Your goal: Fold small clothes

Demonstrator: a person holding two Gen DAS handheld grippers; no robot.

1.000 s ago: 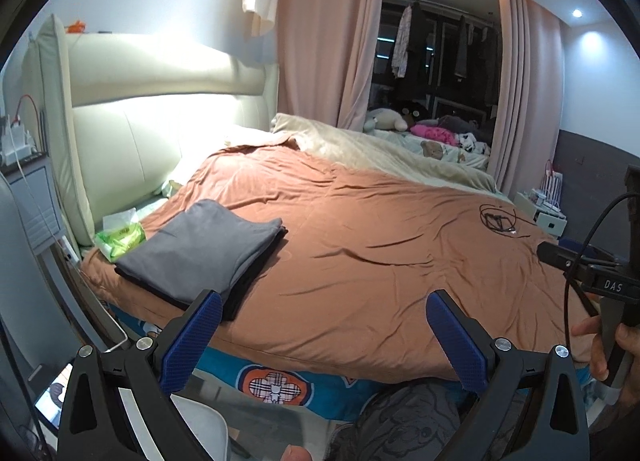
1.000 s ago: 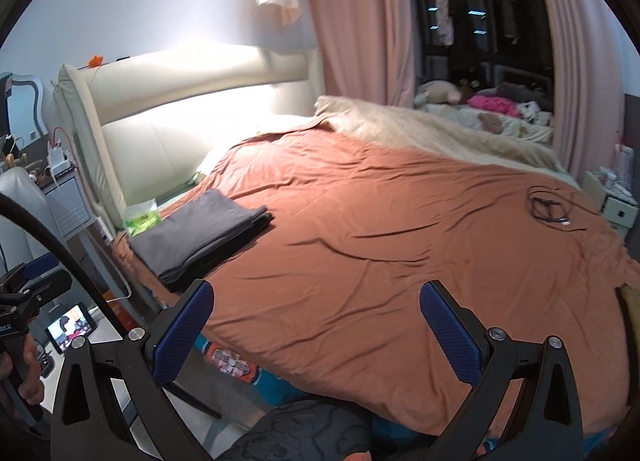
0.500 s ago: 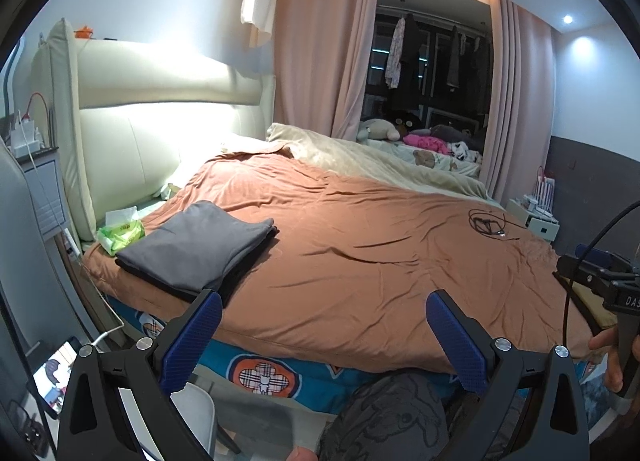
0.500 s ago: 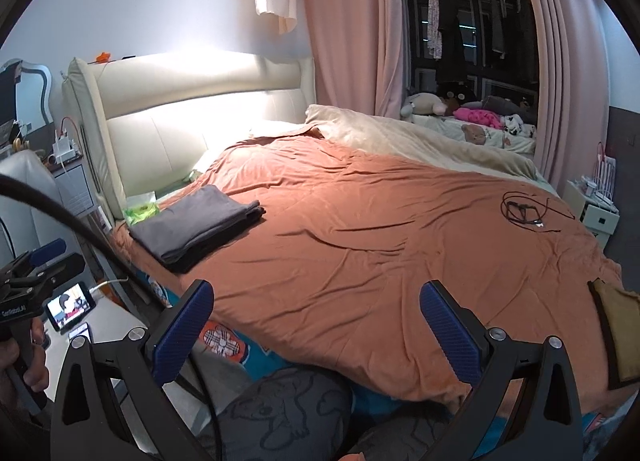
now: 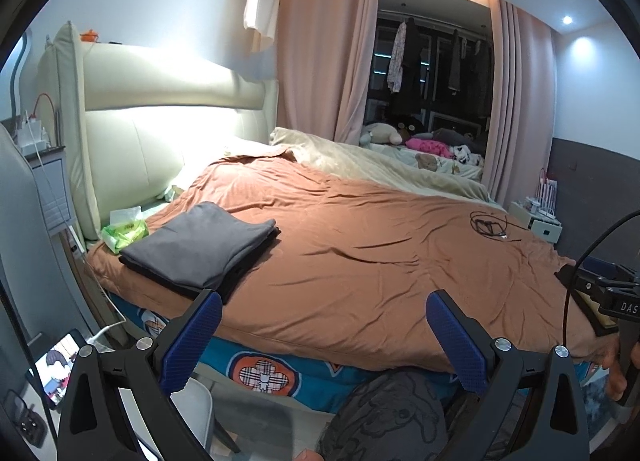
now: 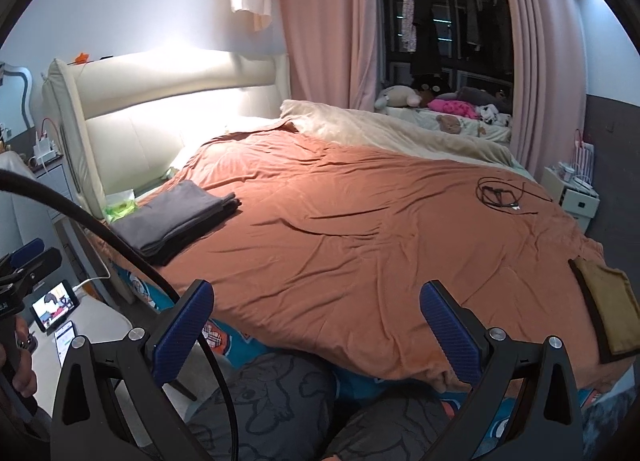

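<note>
Both hand-held grippers, left (image 5: 323,335) and right (image 6: 317,325), agape over bed (image 6: 360,229); folded grey stack (image 5: 200,249) alongside.

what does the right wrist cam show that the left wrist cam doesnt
Only the right wrist view shows the mustard cloth in full at the bed's right edge, and a second phone lying below the propped phone.

Only the left wrist view shows the right gripper's body and the hand holding it; there the cloth is mostly hidden behind them.

Both show the folded grey stack near the headboard, the orange duvet, the black cable, and each camera's own open, empty jaws.
</note>
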